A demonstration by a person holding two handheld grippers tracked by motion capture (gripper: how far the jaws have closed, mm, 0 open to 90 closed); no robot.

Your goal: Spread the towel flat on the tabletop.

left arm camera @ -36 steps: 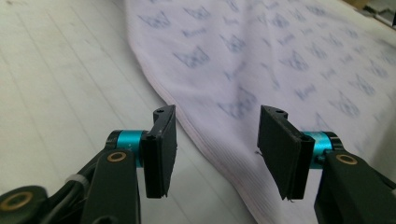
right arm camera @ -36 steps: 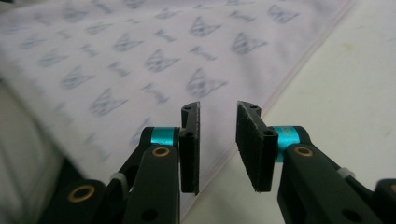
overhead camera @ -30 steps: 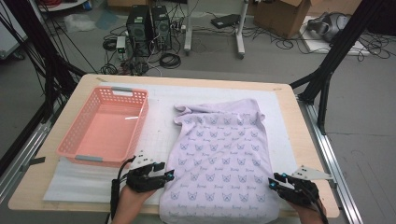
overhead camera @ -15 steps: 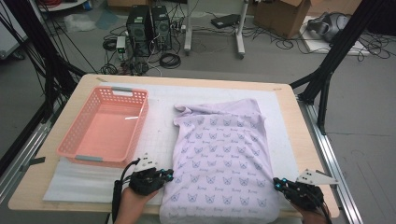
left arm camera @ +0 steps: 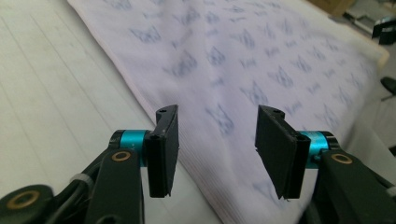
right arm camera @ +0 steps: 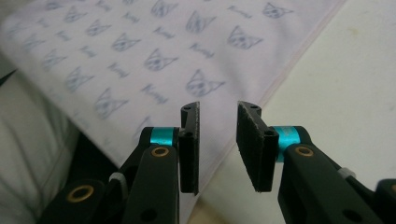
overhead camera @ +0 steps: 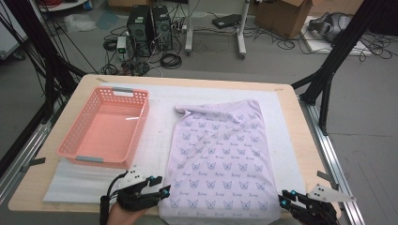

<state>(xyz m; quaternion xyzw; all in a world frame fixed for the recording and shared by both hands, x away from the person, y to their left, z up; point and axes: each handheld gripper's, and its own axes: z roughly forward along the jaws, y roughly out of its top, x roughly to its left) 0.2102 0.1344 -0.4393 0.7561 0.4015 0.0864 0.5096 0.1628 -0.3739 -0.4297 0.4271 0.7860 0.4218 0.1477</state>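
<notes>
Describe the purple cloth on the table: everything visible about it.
The purple cloth is a pale lilac, soft-looking fabric printed with rows of small blue cat faces and script words. It lies flat on the white mat, right of the pink basket, its far end folded over and rumpled. The near end reaches the table's front edge. The left gripper and right gripper stand open at its near corners, clamping nothing.

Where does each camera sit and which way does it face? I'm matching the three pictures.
High view: above the near table edge, looking forward and down on cloth and basket; left claw, right claw show.
Left gripper view: on the left claw, facing the cloth's edge.
Right gripper view: on the right claw, facing the cloth's other edge.
Shared: the cloth.
</notes>
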